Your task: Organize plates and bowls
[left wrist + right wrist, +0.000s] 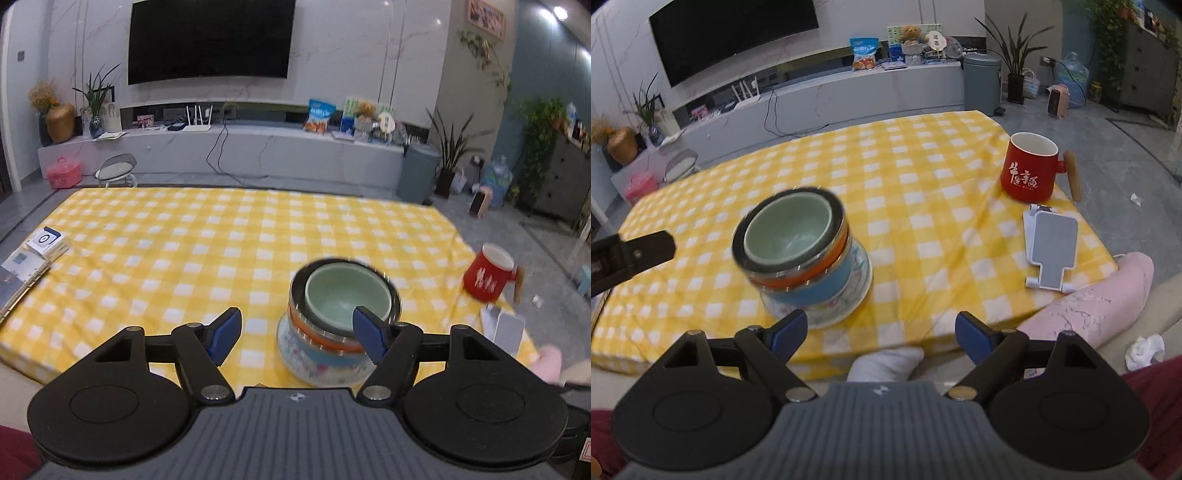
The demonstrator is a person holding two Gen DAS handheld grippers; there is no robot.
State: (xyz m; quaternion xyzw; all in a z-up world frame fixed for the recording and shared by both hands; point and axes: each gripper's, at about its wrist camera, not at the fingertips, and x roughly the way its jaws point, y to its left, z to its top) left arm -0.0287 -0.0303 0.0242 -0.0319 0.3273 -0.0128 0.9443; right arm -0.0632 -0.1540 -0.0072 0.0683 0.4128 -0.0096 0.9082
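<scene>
Landmark: the stack (334,325) of dishes on the yellow-checked worktop (184,258), everything placed from it.
Books: a pile (27,266) far left of the stack, at the worktop's left edge.
Left tongs: (297,334) spread wide, nothing between the blue pads; the right pad (369,334) sits in front of the stack's right flank, whether it touches I cannot tell.
Stack: green bowl (347,295) on top, nested in a steel-rimmed bowl with an orange band (809,273), then a blue bowl (816,291), all on a patterned plate (846,302); the top is blurred.
Right tongs: (875,334) spread wide, empty, near the worktop's front edge, just right of the stack; the left pad (788,330) overlaps the plate's rim in view.
Mug: red (1028,166), upright, wooden handle, well right of the stack near the far right corner.
Stand: a white and grey phone stand (1052,245) lying flat, right of the stack, just in front of the mug.
Sleeve: pink (1100,306), at the worktop's right front corner.
</scene>
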